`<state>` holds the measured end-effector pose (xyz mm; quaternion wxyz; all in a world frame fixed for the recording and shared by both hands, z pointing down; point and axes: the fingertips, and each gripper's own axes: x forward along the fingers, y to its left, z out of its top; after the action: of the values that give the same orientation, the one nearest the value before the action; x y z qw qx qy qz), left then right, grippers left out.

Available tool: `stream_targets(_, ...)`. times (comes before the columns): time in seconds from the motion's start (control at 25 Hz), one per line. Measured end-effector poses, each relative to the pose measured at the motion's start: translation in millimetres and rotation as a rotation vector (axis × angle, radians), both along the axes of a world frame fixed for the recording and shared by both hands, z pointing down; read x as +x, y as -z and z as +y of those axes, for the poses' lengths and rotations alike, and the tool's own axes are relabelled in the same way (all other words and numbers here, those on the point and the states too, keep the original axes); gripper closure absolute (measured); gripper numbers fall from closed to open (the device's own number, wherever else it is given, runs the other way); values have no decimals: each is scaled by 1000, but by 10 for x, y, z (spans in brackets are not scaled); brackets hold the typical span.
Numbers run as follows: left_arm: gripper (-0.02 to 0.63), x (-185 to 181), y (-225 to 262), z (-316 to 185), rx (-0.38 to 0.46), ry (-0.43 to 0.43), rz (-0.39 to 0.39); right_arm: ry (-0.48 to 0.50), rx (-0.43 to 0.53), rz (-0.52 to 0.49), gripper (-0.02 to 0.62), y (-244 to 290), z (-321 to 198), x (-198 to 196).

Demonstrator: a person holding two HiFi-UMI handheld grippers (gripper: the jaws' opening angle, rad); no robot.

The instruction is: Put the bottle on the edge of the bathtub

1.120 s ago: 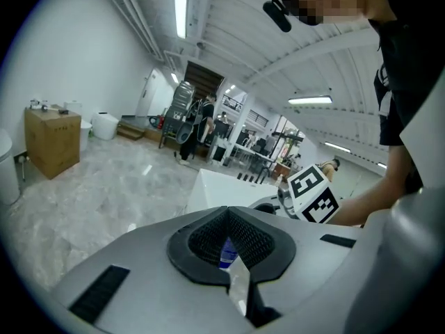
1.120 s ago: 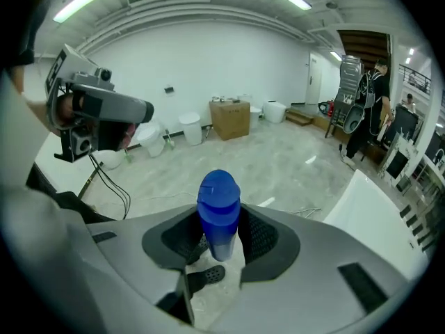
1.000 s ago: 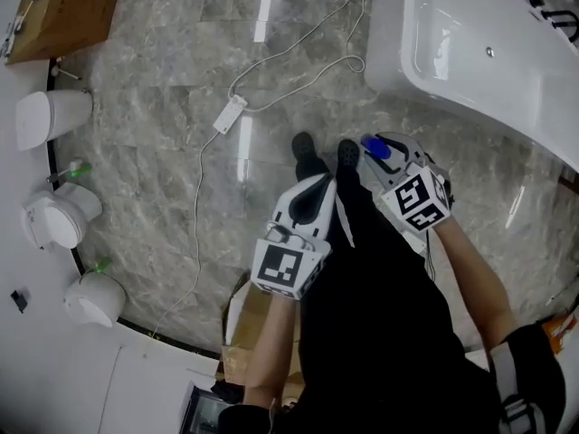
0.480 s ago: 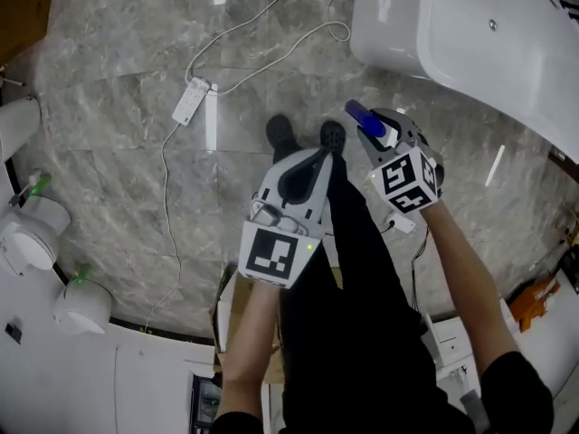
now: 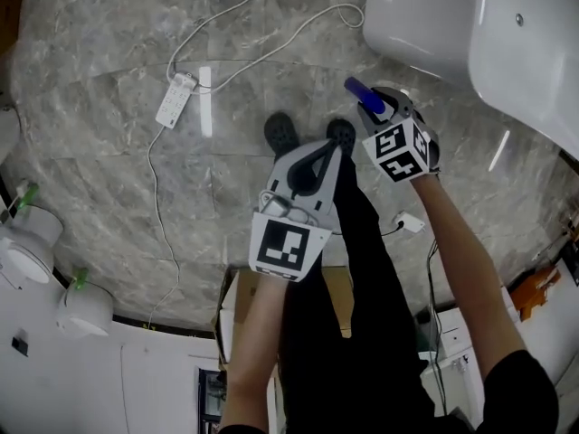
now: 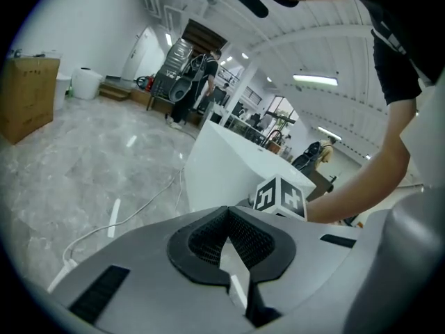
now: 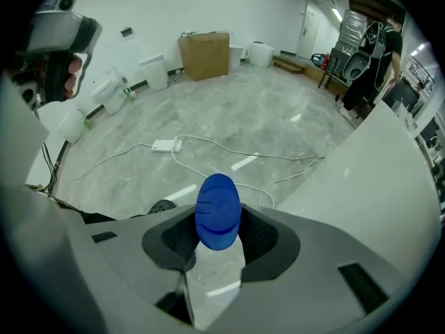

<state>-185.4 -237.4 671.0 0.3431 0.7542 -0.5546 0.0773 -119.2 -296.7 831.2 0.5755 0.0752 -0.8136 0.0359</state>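
The bottle has a blue cap [image 7: 218, 211] and a pale body, and my right gripper [image 7: 219, 239] is shut on it. From the head view the bottle [image 5: 362, 94] sticks out ahead of the right gripper [image 5: 378, 111], cap pointing at the white bathtub [image 5: 425, 25], a short way from its outer wall. The bathtub [image 7: 379, 186] fills the right of the right gripper view. My left gripper [image 5: 324, 155] is held beside it over the marble floor, shut with nothing in it. In the left gripper view, the bathtub [image 6: 222, 165] stands ahead of the left gripper [image 6: 228, 214].
A white power strip [image 5: 175, 99] with a long cable lies on the floor to the left. The person's shoes [image 5: 281, 134] stand below the grippers. White fixtures [image 5: 27, 242] line the left wall. A cardboard box [image 5: 249, 310] sits behind the legs, another [image 7: 204, 54] by the far wall.
The person has stepped closer to the bathtub. The right gripper, still holding the bottle, has moved forward toward the tub wall. The left gripper has stayed shut beside it.
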Motion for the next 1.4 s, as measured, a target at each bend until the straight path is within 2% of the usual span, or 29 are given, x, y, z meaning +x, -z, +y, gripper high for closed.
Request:
stream_targets(0.28, 594, -247, -557, -224, -26, 58, 35, 19, -2, 52, 440, -887, -182, -72)
stream_targets(0.4, 594, -302, -777, -284, -45, 51, 36, 57, 9, 82, 440, -1177, -284, -54)
stream_targets(0.56, 594, -347, -1038, -356, -46, 17, 16, 144, 37, 131, 440, -1596, -373, -54)
stream_targets(0.72, 594, -247, -1227, -385, -23, -51, 6, 224, 62, 201, 440, -2040, -450, -13)
stream_targets(0.88, 594, -124, -1518, -339, -52, -115, -13, 300, 68, 245, 440, -2455, -519, -29)
stream_targets(1.04, 594, -83, -1739, -316, -81, -126, -8, 347, 95, 270, 440, -2729, -623, -46)
stream_targets(1.28, 594, -184, -1915, -317, -111, -53, 12, 409, 112, 295, 440, -2969, -725, -115)
stream_targets(1.4, 594, -214, -1968, -350, -117, -63, -3, 471, 148, 311, 440, -3029, -777, -168)
